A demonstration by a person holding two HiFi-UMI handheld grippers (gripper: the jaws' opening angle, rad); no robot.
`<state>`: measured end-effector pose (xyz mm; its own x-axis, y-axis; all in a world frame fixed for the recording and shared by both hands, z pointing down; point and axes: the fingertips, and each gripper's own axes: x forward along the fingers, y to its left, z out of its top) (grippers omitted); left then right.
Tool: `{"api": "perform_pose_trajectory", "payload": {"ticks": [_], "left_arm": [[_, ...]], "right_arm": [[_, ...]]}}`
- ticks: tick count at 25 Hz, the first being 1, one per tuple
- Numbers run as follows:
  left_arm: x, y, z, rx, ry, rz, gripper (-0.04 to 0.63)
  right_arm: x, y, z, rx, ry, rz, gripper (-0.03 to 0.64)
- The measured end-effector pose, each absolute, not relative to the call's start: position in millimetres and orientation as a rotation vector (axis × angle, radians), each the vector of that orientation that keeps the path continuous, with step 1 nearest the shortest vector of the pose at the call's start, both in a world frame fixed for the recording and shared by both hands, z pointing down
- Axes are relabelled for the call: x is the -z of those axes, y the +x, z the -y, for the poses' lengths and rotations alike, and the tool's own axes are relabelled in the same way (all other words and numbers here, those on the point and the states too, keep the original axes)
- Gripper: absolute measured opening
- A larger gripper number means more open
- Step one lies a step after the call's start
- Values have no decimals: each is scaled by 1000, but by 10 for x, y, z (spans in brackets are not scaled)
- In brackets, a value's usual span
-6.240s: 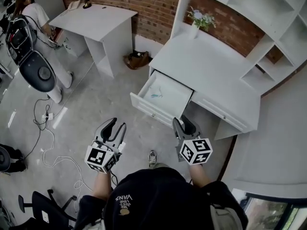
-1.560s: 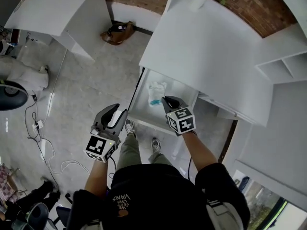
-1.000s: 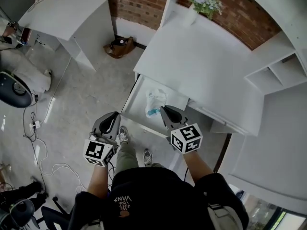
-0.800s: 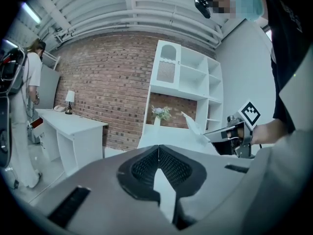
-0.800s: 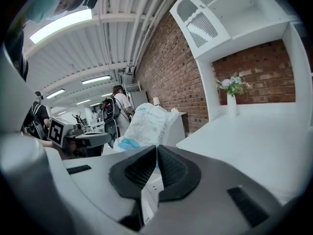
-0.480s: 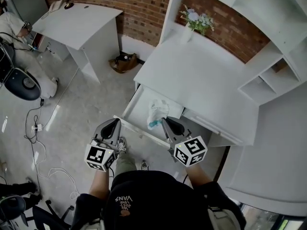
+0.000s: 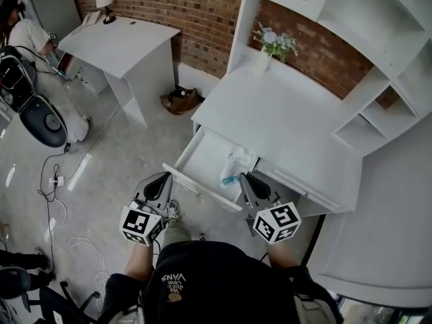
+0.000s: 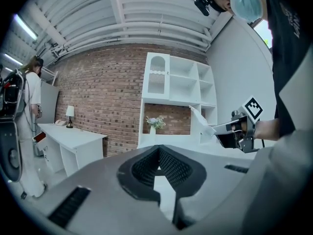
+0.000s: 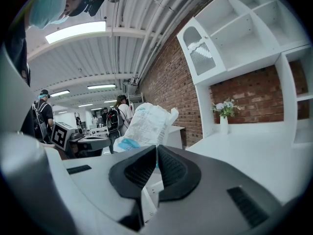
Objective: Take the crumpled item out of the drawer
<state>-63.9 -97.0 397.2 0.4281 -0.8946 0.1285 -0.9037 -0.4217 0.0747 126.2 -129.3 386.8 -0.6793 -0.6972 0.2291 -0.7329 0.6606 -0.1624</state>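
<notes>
The crumpled item (image 7: 237,166), a white plastic bag with blue print, hangs just above the front right corner of the open white drawer (image 7: 202,159). My right gripper (image 7: 247,179) is shut on the bag's lower edge. In the right gripper view the bag (image 9: 145,124) stands up from between the closed jaws of that gripper (image 9: 156,152). My left gripper (image 7: 162,181) is shut and empty, in front of the drawer's left front corner. Its view shows that left gripper (image 8: 157,153) with jaws together, and the right gripper (image 8: 234,129) holding the bag (image 8: 201,122) off to the right.
The drawer belongs to a white desk (image 7: 283,123) with shelves above and a vase of flowers (image 7: 264,51). A second white desk (image 7: 128,42) with a lamp stands at the left. A brown bag (image 7: 181,101), cables and an office chair (image 7: 44,117) are on the floor.
The right gripper has risen and drawn back with the bag, which has come up out of the drawer to above its front right corner. The left gripper has risen a little too.
</notes>
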Motion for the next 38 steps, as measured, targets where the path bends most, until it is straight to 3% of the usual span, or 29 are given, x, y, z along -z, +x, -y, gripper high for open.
{"api": "perform_pose_trajectory", "payload": {"ticks": [38], "left_arm": [[-3803, -497, 488, -84, 2540, 1676, 6]], "right_arm": [[-3885, 1439, 851, -388, 1205, 2742, 12]]}}
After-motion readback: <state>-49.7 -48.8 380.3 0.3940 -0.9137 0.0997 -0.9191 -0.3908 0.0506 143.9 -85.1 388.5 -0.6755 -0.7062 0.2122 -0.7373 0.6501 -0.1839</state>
